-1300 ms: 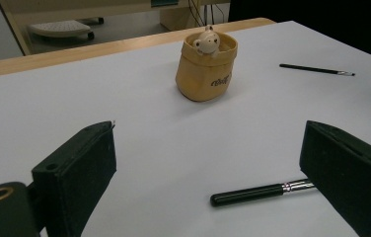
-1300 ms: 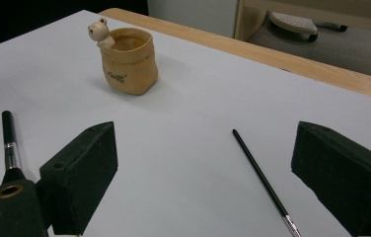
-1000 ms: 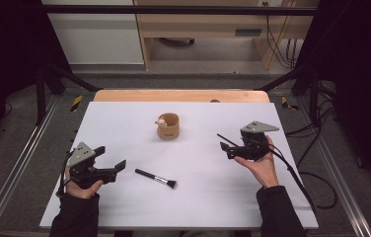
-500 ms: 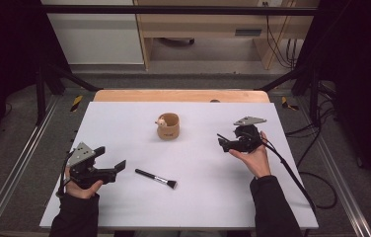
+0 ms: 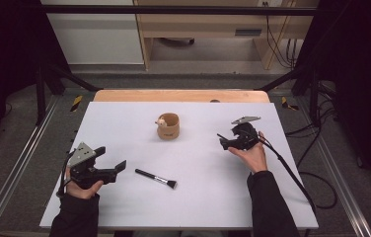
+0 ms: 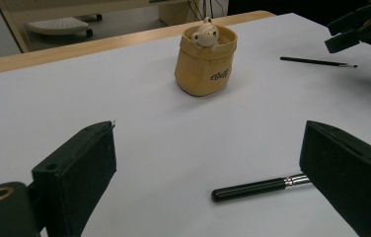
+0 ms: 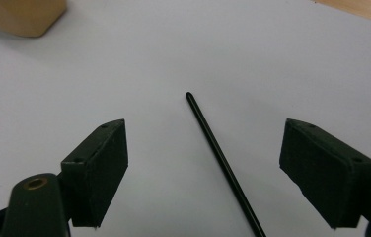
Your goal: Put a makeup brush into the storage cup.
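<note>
A tan cup (image 5: pixel 167 126) with a small pale figure in it stands at the table's middle back; it also appears as the cup (image 6: pixel 205 59). A black makeup brush (image 5: pixel 156 177) lies in front of it, and its handle (image 6: pixel 252 187) reaches toward the right jaw of my open left gripper (image 6: pixel 205 163). That left gripper (image 5: pixel 110 159) rests at the near left, short of the brush. My right gripper (image 5: pixel 228 138) hovers at the right, open, jaws on either side of a thin black brush (image 7: pixel 218 153) that lies flat on the sheet. The thin brush (image 6: pixel 316 61) is untouched.
The white sheet (image 5: pixel 124 123) covers the table, with a wooden edge (image 5: pixel 181 95) at the back. Black frame posts and cables (image 5: pixel 292 173) run along the right side. A corner of the tan cup (image 7: pixel 20 17) sits far left of the right gripper.
My right gripper has moved away from me and lowered over the thin brush. The left gripper, cup and makeup brush have stayed put.
</note>
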Tool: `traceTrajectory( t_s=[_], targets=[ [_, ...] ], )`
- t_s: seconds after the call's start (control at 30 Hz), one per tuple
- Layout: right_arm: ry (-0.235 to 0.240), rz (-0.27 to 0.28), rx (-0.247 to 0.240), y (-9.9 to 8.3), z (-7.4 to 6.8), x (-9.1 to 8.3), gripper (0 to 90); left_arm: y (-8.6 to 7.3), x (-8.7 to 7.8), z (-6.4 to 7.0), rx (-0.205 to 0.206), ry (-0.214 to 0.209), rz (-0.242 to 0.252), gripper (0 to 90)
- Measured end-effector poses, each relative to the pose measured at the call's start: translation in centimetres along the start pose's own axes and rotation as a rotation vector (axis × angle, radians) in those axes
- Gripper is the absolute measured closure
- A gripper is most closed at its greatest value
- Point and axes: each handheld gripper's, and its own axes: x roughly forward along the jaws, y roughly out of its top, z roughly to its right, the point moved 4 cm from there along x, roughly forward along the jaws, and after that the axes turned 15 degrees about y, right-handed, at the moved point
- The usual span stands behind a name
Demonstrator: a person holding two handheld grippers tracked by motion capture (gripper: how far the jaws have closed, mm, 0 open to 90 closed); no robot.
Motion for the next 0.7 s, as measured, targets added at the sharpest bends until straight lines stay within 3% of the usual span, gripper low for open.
traceTrajectory(
  t_s=[0.17,0.27,0.7],
  targets=[
    [-0.005,-0.024,0.028,-0.4,0.7,0.8,26.6,0.0,0.0,0.0,0.002,0.0,-0.001,6.5],
    [-0.039,-0.038,0.02,-0.5,1.1,1.1,32.7,0.0,0.0,0.0,0.003,0.0,-0.001,6.5],
    [-0.032,-0.105,0.066,-1.4,1.9,2.8,50.2,0.0,0.0,0.2,0.012,-0.002,-0.003,6.6]
  ],
)
